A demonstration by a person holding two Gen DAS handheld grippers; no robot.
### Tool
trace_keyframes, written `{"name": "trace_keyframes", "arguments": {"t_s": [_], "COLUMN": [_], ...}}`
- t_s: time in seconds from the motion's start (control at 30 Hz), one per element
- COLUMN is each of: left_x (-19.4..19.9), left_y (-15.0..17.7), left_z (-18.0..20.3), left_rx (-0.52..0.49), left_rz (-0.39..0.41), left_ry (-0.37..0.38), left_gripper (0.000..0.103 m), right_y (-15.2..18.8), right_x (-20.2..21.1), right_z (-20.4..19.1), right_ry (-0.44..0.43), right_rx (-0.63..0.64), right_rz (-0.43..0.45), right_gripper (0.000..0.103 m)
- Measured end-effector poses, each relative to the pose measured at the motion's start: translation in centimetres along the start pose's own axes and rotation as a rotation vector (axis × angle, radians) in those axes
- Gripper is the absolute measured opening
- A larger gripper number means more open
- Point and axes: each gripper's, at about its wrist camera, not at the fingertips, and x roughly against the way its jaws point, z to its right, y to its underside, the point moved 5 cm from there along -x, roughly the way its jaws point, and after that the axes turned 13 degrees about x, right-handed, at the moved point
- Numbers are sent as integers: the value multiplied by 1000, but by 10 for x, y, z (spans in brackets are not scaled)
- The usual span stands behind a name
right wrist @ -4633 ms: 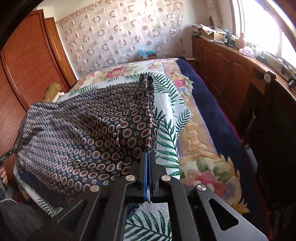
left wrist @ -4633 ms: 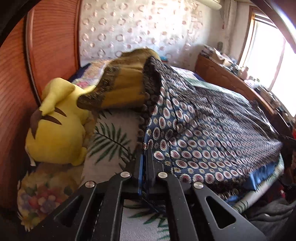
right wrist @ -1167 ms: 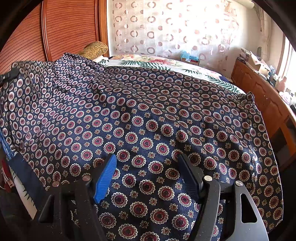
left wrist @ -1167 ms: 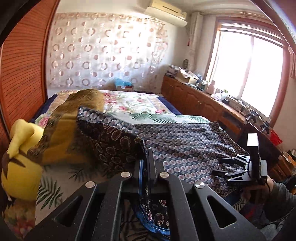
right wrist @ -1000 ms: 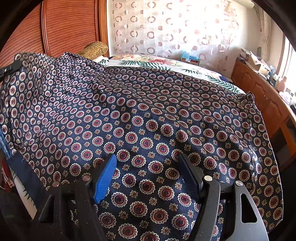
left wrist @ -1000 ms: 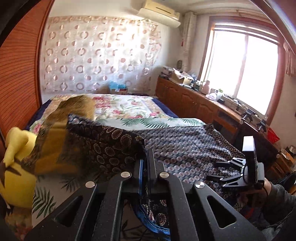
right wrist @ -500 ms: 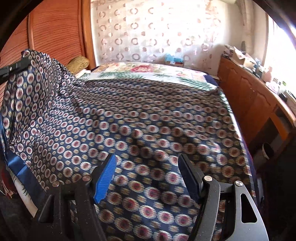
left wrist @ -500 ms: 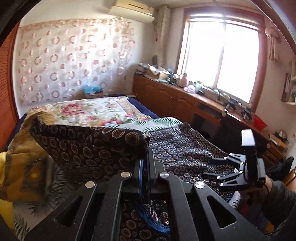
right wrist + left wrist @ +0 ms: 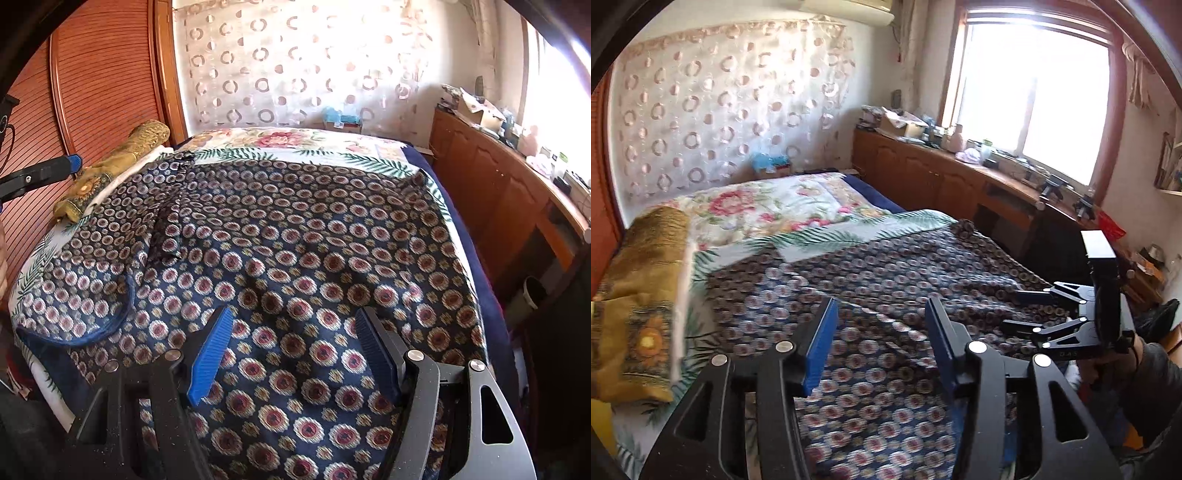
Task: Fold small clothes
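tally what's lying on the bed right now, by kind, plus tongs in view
Patterned navy garment, spread flat: 1
Golden-brown patterned fabric item by the headboard side: 1
Tongs: 2, left tongs and right tongs, both open over the garment; the left ones have just been opening, nothing pinched.
Total: 4

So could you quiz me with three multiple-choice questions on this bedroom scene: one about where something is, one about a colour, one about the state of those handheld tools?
1. Where does the patterned garment lie?
A on the bed
B on the cabinet
C on the floor

2. What colour are the pads on the fingers?
A red
B blue
C green

3. The left gripper is:
A shut on the garment
B shut on the pillow
C open

Answers:
1 A: it is spread flat over the bedspread.
2 B: both tools show blue pads.
3 C: its fingers, which have just been opening, stand apart with no cloth pinched.
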Motion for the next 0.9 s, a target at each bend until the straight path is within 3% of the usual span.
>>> {"name": "trace_keyframes", "arguments": {"t_s": [0.4, 0.5, 0.53, 0.67, 0.83, 0.9], "left_x": [10, 10, 10, 12, 13, 14], "left_y": [20, 26, 27, 32, 35, 35], "left_z": [-59, -70, -72, -84, -90, -91], "left_rx": [58, 72, 78, 104, 107, 108], "left_rz": [-2, -4, -6, -9, -3, 1], "left_ry": [-156, -171, -170, -176, -211, -216], "left_gripper": [55, 66, 74, 79, 79, 79], "right_y": [-58, -70, -73, -80, -85, -89], "right_x": [-39, -58, -65, -92, -109, -114], "right_z": [-47, -65, -70, -88, -99, -106], "right_ry": [-149, -210, -230, -253, -240, -247], "right_rx": [107, 140, 151, 203, 249, 260], "right_rz": [41, 19, 7, -51, -75, -69], "right_gripper": [71, 69, 69, 68, 57, 45]}}
